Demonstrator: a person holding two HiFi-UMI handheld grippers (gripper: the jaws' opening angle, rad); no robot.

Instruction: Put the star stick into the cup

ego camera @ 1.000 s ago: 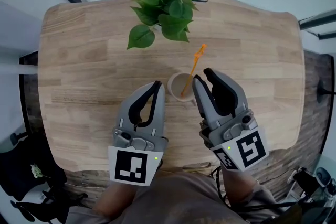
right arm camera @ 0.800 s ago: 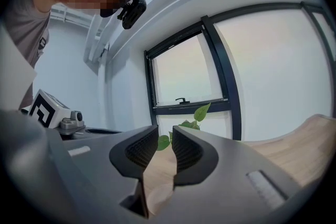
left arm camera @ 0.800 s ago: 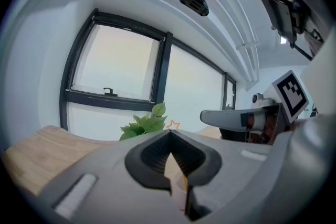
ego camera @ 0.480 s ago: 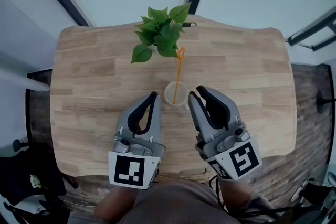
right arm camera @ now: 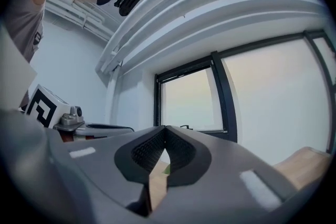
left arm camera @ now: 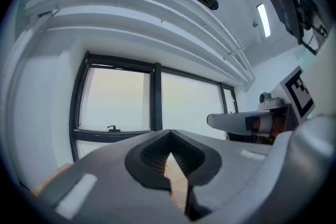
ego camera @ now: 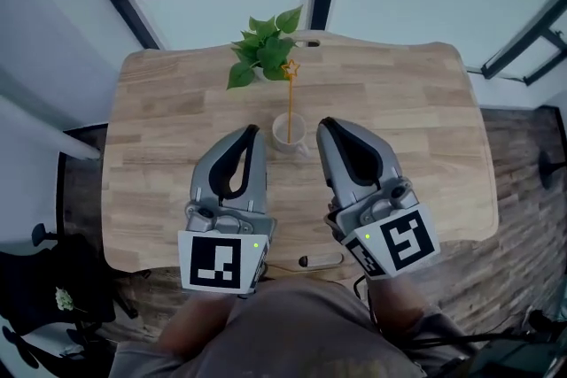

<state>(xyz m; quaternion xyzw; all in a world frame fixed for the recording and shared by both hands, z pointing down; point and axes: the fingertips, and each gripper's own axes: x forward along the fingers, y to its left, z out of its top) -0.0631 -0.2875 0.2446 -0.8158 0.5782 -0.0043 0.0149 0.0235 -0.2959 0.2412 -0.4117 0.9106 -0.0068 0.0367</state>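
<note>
In the head view an orange star stick (ego camera: 289, 97) stands upright in a pale cup (ego camera: 288, 133) near the middle of the wooden table (ego camera: 159, 155). My left gripper (ego camera: 253, 132) hovers just left of the cup, jaws shut and empty. My right gripper (ego camera: 324, 126) hovers just right of the cup, also shut with nothing between its fingers. Both are raised above the table and tilted up. The left gripper view shows its tips (left arm camera: 169, 134) meeting against a window. The right gripper view shows the same for its own tips (right arm camera: 165, 129).
A small green potted plant (ego camera: 264, 56) stands behind the cup near the table's far edge. A small oblong object (ego camera: 320, 261) lies at the near edge. Window frames and white walls surround the table; dark floor lies to both sides.
The view has pulled back and up, so the table looks smaller. Both grippers stay shut on either side of the cup. The star stick now stands more upright in the cup.
</note>
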